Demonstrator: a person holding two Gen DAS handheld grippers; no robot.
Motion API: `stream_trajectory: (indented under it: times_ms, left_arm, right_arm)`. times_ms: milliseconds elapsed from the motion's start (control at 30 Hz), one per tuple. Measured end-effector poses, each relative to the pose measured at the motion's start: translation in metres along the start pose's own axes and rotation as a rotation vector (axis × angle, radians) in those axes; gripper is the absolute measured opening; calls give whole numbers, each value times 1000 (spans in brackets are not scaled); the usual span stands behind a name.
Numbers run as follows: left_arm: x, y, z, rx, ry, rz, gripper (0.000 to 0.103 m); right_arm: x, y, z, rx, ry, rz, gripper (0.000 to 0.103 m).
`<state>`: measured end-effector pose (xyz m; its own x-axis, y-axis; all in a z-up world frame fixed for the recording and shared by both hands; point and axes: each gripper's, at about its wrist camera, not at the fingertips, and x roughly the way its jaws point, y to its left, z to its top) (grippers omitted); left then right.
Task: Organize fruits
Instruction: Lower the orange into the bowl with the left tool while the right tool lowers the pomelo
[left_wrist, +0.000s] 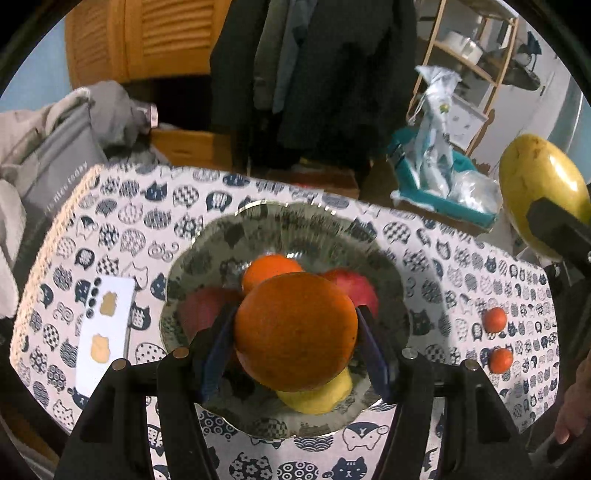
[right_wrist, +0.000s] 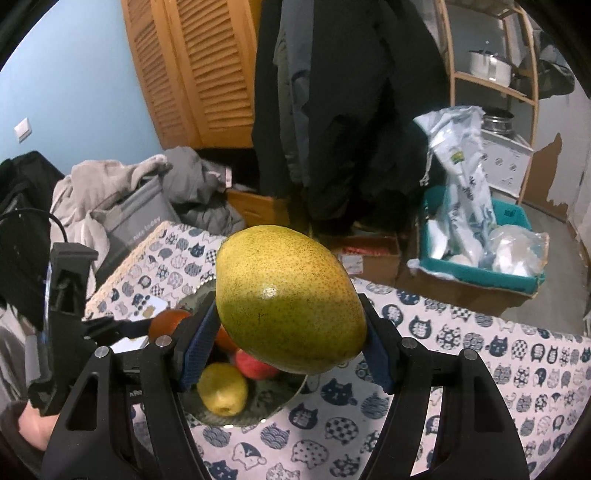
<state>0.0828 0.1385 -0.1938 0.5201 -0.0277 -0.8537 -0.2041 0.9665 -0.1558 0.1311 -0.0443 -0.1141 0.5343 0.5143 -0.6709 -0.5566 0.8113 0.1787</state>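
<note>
My left gripper (left_wrist: 295, 334) is shut on a large orange (left_wrist: 295, 332) and holds it just above a shiny metal bowl (left_wrist: 207, 236). In the bowl lie a smaller orange (left_wrist: 267, 267), red apples (left_wrist: 347, 284) and a yellow fruit (left_wrist: 317, 397). My right gripper (right_wrist: 290, 347) is shut on a big yellow-green mango (right_wrist: 288, 295), in the air over the bowl's (right_wrist: 273, 402) right side. In the right wrist view the left gripper (right_wrist: 122, 326) with its orange (right_wrist: 168, 321) shows at the left. The mango (left_wrist: 539, 192) also appears at the right edge of the left wrist view.
Two small red-orange fruits (left_wrist: 495, 319) (left_wrist: 500, 360) lie on the cat-patterned tablecloth (left_wrist: 424, 258) right of the bowl. A white phone (left_wrist: 105, 328) lies left of it. Beyond the table are clothes, a teal bin (right_wrist: 476, 273) with bags and a wooden shelf.
</note>
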Motion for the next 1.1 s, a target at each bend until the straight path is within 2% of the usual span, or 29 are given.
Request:
stream_trajectory:
  times_ms: [433,533,700,1100]
  left_arm:
    - [39,10,-6,-29,113,-12,65]
    - [39,13,-4,-44,103,-24,66]
    - [25,19,2,-58,55,-29,78]
    - [5,58,11,-143,-22,52,78]
  right_arm:
    - [47,7,-8,-3,77,8,71]
    - [54,7,-9,2,89,12,71]
    - [63,8,-8,7,103,16,71]
    - [110,21,-7,-2,181,39,71]
